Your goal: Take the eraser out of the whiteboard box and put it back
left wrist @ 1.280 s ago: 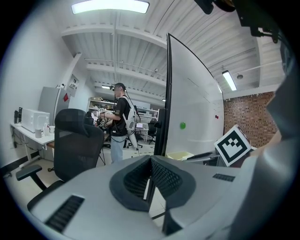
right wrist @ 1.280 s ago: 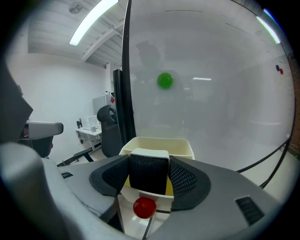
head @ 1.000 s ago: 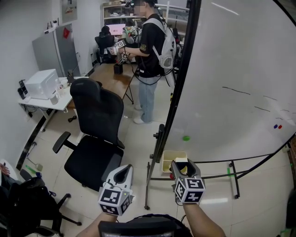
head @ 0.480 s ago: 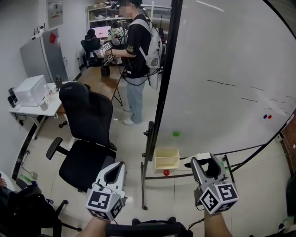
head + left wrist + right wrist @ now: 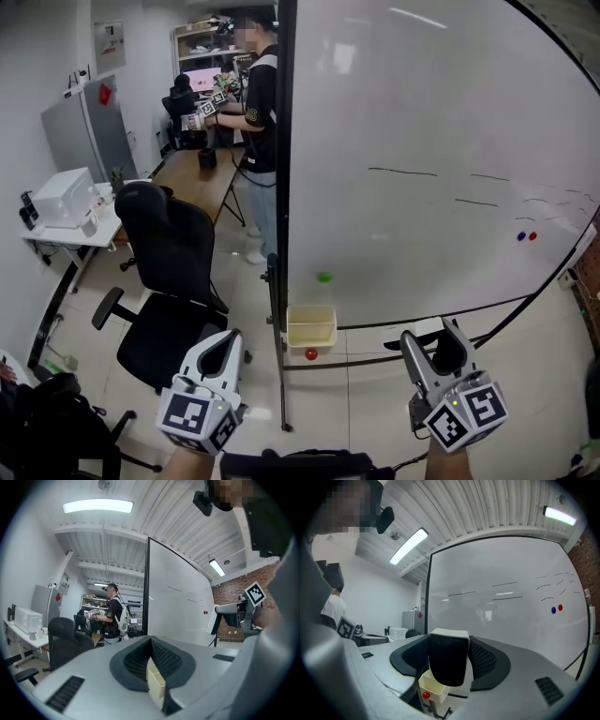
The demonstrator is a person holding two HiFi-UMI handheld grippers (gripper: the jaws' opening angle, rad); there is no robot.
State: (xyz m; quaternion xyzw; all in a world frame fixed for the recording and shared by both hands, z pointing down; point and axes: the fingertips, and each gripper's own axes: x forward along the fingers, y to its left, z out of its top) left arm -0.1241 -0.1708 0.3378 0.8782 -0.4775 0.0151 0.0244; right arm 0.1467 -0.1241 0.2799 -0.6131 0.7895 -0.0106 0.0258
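The taking-out step looks done: the right tool (image 5: 439, 345) grips the eraser (image 5: 447, 663), well apart from the whiteboard box (image 5: 311, 325). The left tool (image 5: 225, 339) is closed and empty. Next, the eraser should go back over the box for release.

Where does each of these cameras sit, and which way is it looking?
Head view: on the person's head, facing forward and steeply down at the whiteboard and its cream box; the left gripper and right gripper show below.
Left gripper view: on the left gripper, looking along its closed jaws at the whiteboard's edge; the person's torso shows right.
Right gripper view: on the right gripper, looking past the held eraser at the whiteboard; the person shows left.
Shared: whiteboard and cream box.
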